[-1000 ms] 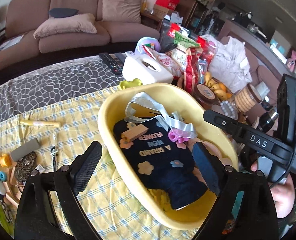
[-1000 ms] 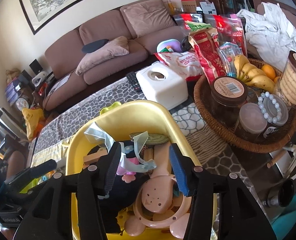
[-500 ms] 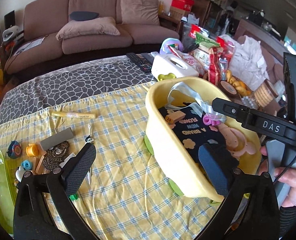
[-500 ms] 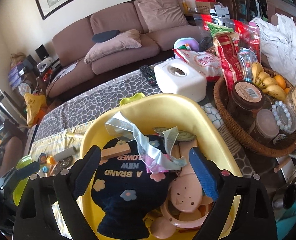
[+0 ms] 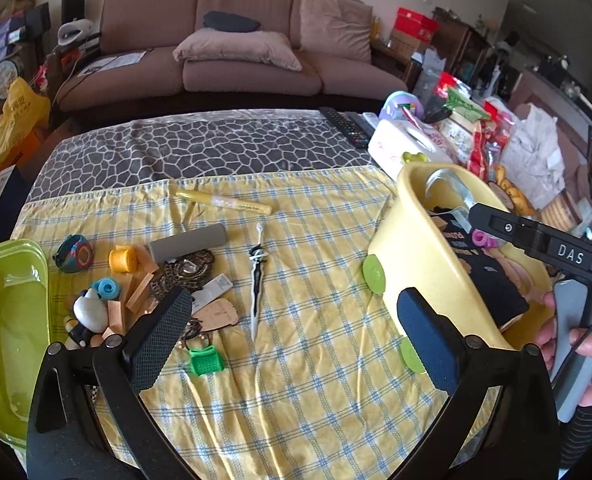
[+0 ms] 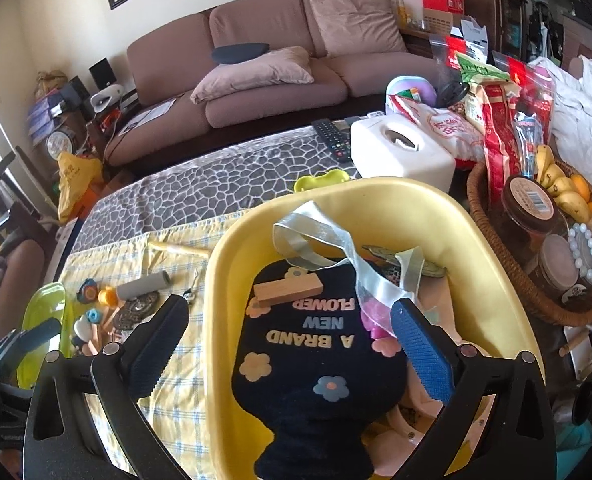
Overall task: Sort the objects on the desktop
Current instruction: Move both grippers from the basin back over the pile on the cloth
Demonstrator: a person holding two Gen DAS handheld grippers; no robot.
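Clearly we hold both grippers wide apart and empty: the left gripper [image 5: 291, 330] over the cloth [image 5: 316, 380] facing the unsorted clutter, the right gripper [image 6: 287, 338] above the yellow tub [image 6: 492, 256]. The tub holds a dark cap [image 6: 312, 356], a wood block [image 6: 287, 290], ribbon [image 6: 316, 232] and pink pieces. The green bin [image 5: 3, 320] looks empty. Knife [image 5: 257, 284], marker [image 5: 223, 202] and small toys lie loose between.

The dark navy cloth with flower patches [image 6: 316, 344], lying in the pale yellow plastic tub [image 6: 492, 264], carries the words "A BRAND NEW FLOWER", upside down in the right wrist view. In the left wrist view, white letters "DAS" stand on the black bar of the handheld device [image 5: 570, 255] at the right. Print on the red snack bags is too small to read.
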